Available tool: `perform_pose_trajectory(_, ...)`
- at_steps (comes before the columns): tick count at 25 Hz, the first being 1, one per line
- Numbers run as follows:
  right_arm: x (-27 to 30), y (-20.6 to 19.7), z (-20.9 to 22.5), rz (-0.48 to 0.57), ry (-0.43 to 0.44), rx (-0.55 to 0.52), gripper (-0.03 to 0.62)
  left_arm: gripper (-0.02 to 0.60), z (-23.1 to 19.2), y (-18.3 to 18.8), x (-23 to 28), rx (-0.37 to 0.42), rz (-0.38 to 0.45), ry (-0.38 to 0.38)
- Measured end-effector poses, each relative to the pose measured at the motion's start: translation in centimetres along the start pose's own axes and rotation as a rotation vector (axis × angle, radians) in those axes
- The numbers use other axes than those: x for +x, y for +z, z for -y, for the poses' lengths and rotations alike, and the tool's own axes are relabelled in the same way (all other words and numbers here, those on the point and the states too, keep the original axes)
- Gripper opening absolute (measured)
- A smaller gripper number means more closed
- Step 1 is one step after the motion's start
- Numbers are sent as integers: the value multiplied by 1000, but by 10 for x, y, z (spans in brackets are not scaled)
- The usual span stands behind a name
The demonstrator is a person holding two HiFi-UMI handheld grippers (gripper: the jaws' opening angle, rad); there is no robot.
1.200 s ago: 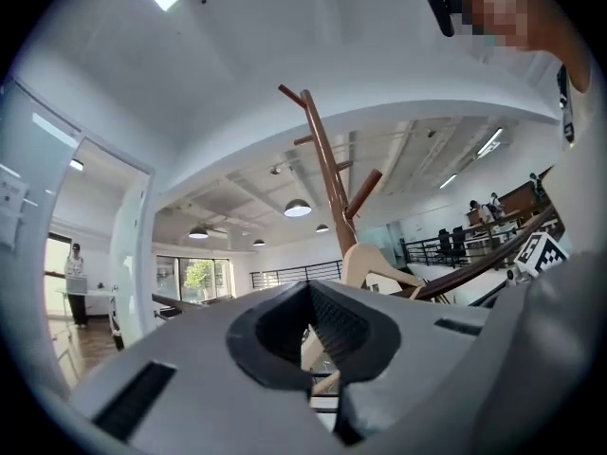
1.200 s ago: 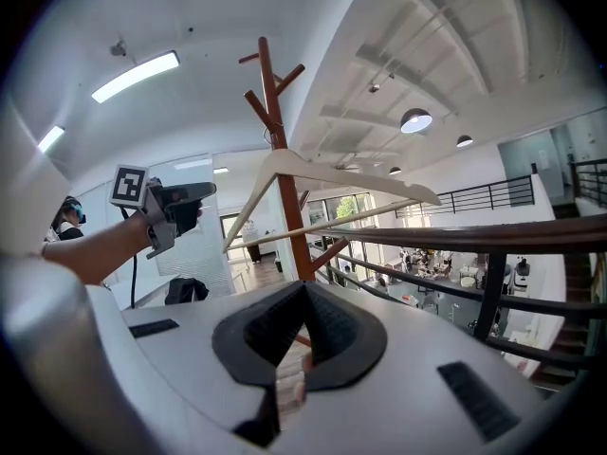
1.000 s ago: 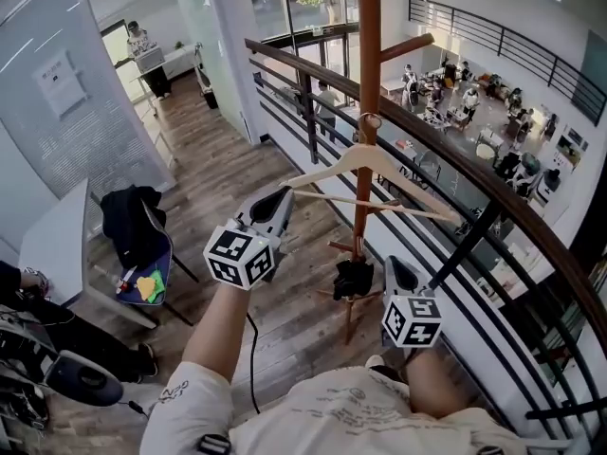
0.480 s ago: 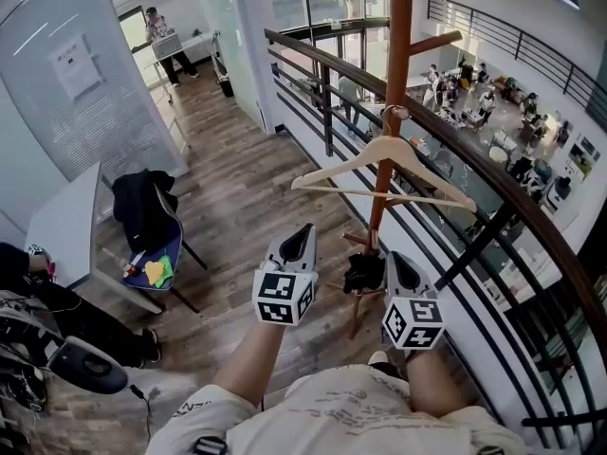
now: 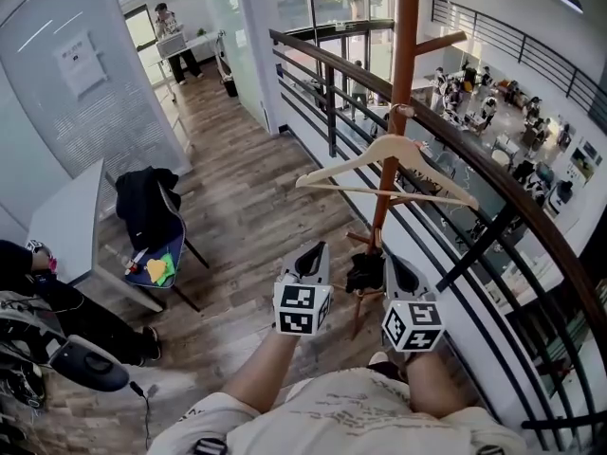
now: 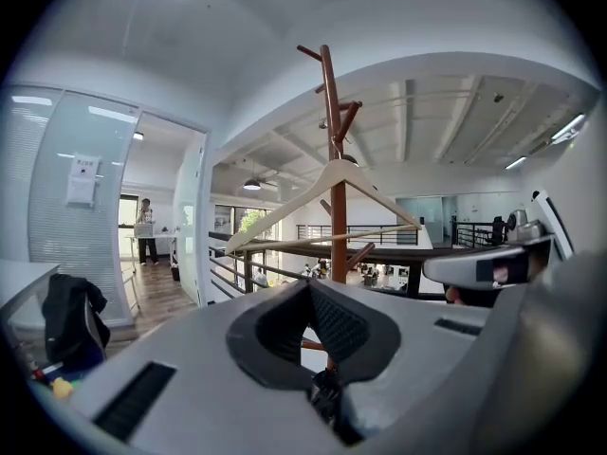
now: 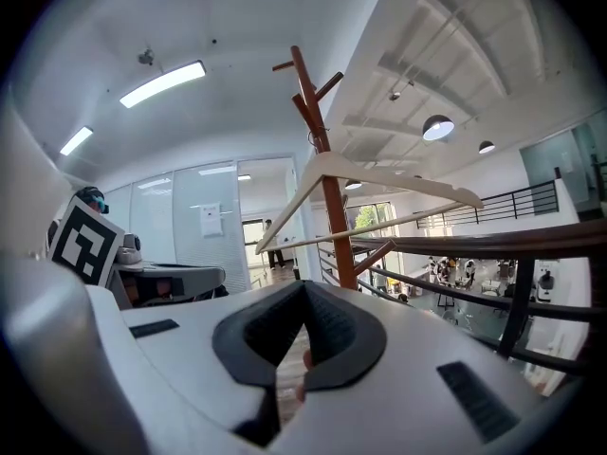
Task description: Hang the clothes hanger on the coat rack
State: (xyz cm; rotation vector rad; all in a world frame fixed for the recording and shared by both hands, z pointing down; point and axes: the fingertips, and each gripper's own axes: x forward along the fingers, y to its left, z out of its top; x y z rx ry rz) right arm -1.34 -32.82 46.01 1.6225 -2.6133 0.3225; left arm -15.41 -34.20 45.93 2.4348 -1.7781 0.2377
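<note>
A pale wooden clothes hanger (image 5: 384, 154) hangs by its hook on a peg of the brown coat rack pole (image 5: 400, 83), free of both grippers. My left gripper (image 5: 313, 256) is low and in front of the rack's base, shut and empty. Beside it, my right gripper (image 5: 396, 268) is also shut with nothing in it. From the left gripper view the hanger (image 6: 327, 183) and the pole (image 6: 334, 121) stand above and beyond the closed left gripper (image 6: 308, 287). The right gripper view shows the same hanger (image 7: 379, 183) on the pole (image 7: 318, 140), beyond the right gripper (image 7: 305, 287).
A dark railing (image 5: 474, 188) runs along the right, just behind the rack, with a lower hall beyond. A black bundle (image 5: 363, 271) sits at the rack's foot. A chair with a dark jacket (image 5: 142, 207) and a white table (image 5: 62, 226) stand left. A person (image 5: 175, 31) stands far back.
My left gripper has come away from the hanger's left arm and dropped down beside the right gripper. The hanger stays on the rack. The right gripper has barely shifted.
</note>
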Motion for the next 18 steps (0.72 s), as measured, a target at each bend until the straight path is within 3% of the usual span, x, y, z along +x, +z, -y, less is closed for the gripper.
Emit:
perform_pose_trajectory(6,1,2,-1,8,3,-2,-1,5,4,-4,0,-28,-11,-22)
perform_pose_trajectory(18,5,6,-5,20,-20,6,-1,5,8,-5,2,6,-38,-61)
